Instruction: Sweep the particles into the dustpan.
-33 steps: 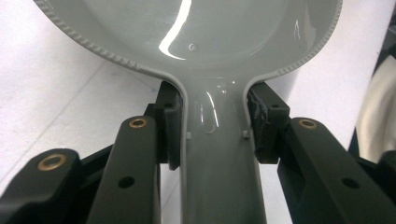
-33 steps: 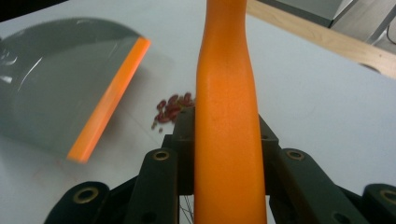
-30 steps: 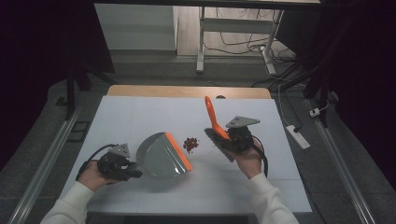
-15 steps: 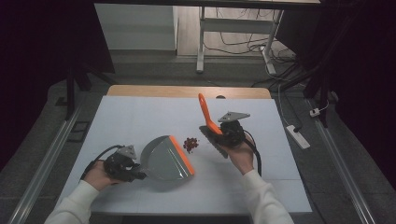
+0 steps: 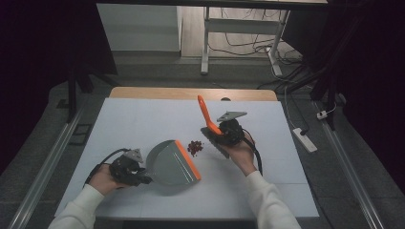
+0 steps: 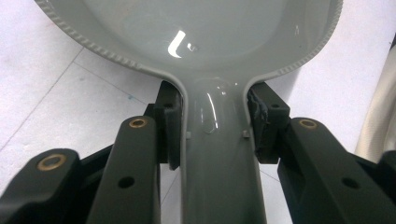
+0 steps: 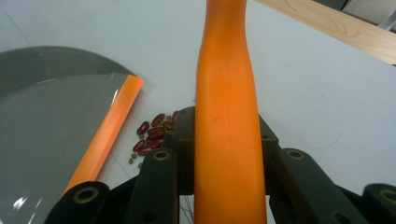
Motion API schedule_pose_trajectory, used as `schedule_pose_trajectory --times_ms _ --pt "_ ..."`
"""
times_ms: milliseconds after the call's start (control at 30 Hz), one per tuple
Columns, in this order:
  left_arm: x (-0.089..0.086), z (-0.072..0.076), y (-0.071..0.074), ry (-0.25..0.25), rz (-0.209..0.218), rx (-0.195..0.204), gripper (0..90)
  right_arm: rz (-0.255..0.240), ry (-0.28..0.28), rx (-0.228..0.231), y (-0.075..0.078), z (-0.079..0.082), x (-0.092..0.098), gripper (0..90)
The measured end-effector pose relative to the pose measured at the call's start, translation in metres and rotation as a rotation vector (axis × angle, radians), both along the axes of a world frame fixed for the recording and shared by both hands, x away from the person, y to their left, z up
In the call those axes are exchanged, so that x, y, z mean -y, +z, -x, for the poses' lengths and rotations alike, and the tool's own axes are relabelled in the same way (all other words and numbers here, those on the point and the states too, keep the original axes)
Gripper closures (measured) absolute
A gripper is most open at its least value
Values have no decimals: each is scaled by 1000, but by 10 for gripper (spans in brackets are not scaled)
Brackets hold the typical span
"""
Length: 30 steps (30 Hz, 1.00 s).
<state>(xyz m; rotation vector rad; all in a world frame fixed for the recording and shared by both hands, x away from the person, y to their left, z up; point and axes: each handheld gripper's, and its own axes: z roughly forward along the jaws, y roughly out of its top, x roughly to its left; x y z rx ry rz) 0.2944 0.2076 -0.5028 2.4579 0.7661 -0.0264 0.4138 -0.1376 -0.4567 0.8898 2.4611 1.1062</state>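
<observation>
Jaws around dustpan (image 6: 219, 154) handle

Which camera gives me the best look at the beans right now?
The right gripper view: the beans lie close, as separate red beans beside the dustpan lip, partly hidden by the brush handle. The high view shows them as a small dark cluster between dustpan and brush.

Grey dustpan (image 6: 219, 32) handle clamped between black pads (image 6: 170, 123) of left gripper (image 6: 217, 126); glossy pan ahead, resting on white table (image 6: 56, 93).
</observation>
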Motion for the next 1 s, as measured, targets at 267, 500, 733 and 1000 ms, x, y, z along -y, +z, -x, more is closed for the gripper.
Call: schedule_pose_trajectory --times_ms 267,500,733,1000 --pt "1 -3 -3 3 -4 -20 614 17 9 -21 -11 -14 -10 704" --pt "1 -4 -4 3 5 -25 614 37 21 -31 -18 -22 -21 704" --pt "1 -6 -4 9 13 -25 614 48 20 -32 -22 -26 -25 704" --pt "2 -7 -4 2 16 -37 614 68 10 -33 -26 -32 -27 704"
